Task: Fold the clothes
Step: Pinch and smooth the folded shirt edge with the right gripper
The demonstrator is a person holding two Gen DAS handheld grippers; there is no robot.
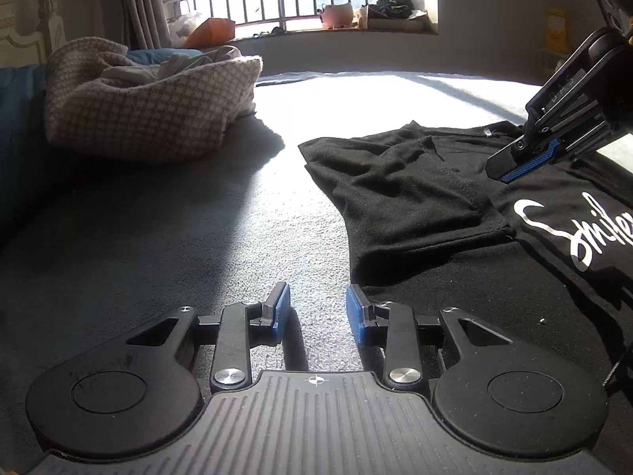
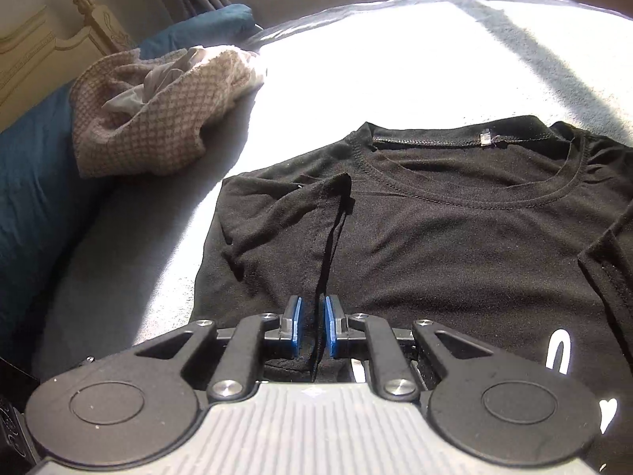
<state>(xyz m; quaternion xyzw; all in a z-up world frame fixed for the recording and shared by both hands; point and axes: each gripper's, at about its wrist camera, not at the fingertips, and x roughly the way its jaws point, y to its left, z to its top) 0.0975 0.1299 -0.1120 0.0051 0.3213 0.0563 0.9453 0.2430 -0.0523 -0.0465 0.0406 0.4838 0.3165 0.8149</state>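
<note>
We see a black T-shirt [image 2: 455, 237] of soft, matt knit cloth with smooth white print, lying on a bedcover [image 1: 178, 237] of pale, nubbly fabric. The checked blanket [image 1: 150, 107] looks coarse and woven (almost waffle-textured). The left gripper [image 1: 318, 312] is matt black plastic with shiny metal rivets and ridged blue rubbery pads [image 1: 356, 314]; the right gripper [image 2: 312, 326] matches. We see a carved, painted wooden headboard [image 2: 51, 35].

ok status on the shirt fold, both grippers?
Left gripper open, empty, beside black T-shirt. Right gripper narrow, sleeve fold between pads. Checked blanket clear.
</note>
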